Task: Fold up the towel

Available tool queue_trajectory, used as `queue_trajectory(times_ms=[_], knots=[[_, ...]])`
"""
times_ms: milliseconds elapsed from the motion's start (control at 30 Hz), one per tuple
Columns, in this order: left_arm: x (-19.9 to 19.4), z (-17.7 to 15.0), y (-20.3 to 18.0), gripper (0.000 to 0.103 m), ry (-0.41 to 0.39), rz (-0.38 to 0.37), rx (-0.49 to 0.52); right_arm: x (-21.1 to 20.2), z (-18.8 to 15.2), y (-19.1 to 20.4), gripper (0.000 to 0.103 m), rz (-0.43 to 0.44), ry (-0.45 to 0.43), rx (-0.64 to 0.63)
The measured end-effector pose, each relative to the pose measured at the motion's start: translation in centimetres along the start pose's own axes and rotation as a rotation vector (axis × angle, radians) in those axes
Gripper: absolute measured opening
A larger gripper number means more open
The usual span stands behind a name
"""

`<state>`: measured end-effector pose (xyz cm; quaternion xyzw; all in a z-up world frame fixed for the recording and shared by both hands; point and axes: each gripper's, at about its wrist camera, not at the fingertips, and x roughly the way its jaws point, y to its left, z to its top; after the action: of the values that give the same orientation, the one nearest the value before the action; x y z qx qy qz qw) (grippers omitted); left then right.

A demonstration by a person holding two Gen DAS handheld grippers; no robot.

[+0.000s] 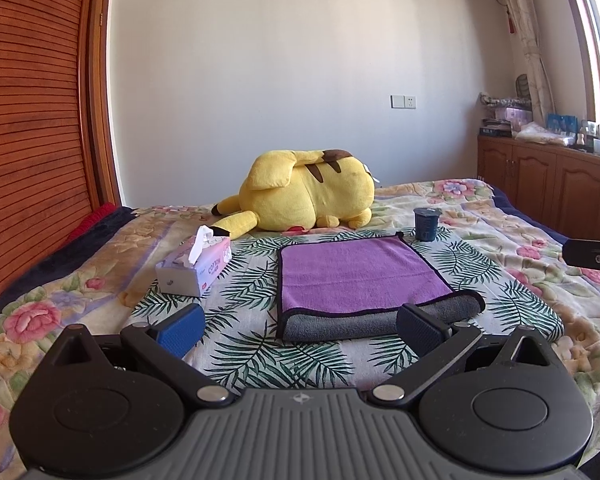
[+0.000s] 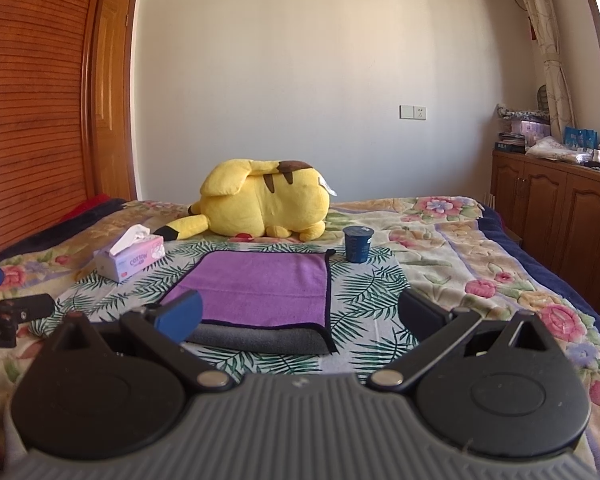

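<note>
I find the purple microfibre towel with grey underside and dark trim (image 1: 360,276) lying flat on the palm-leaf print cloth (image 1: 252,280) spread over the floral quilted bed (image 1: 500,232). Its edge nearest my cameras is turned back in a soft roll, showing the grey face; the rest lies purple side up.

All further positions are taken from the towel. The left claw (image 1: 300,326) hangs at the towel's near edge, its blue and dark pads wide apart, clamped on nothing; the dark pad overlaps the grey roll in the left wrist view, and I cannot tell whether it touches. The right claw (image 2: 304,318) sits toward the near right corner, pads likewise spread apart and gripping nothing, with the blue pad over the near edge in its own view.

Beyond the towel's far right corner, just beside it, stands an upright dark blue plastic cup (image 1: 426,224). To the towel's left, near but apart, lies a white and pink cardboard tissue box (image 1: 196,268) with a tissue standing up from its slot. Behind the far edge lies a yellow plush toy with brown stripes (image 1: 304,196), on its side.
</note>
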<state>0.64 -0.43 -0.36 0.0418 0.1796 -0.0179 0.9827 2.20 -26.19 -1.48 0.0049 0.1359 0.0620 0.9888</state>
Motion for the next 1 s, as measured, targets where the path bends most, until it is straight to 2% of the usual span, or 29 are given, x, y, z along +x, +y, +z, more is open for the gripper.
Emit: queue_trajectory(times_ms=[333,467,1000], knots=[[2.2,0.0,-0.7,0.087,0.064,-0.054,0.04,2.0,-0.1,0.3,0.103,0.002,0.029,-0.023],[3.4,0.0,-0.5,0.087,0.096,-0.083,0.016,3.1,-0.2,0.6,0.103,0.005,0.042,-0.04],[5.9,1.5,-0.3,0.087,0.104,-0.088,0.033,6.4,-0.4,1.4,0.103,0.047,0.108,-0.079]])
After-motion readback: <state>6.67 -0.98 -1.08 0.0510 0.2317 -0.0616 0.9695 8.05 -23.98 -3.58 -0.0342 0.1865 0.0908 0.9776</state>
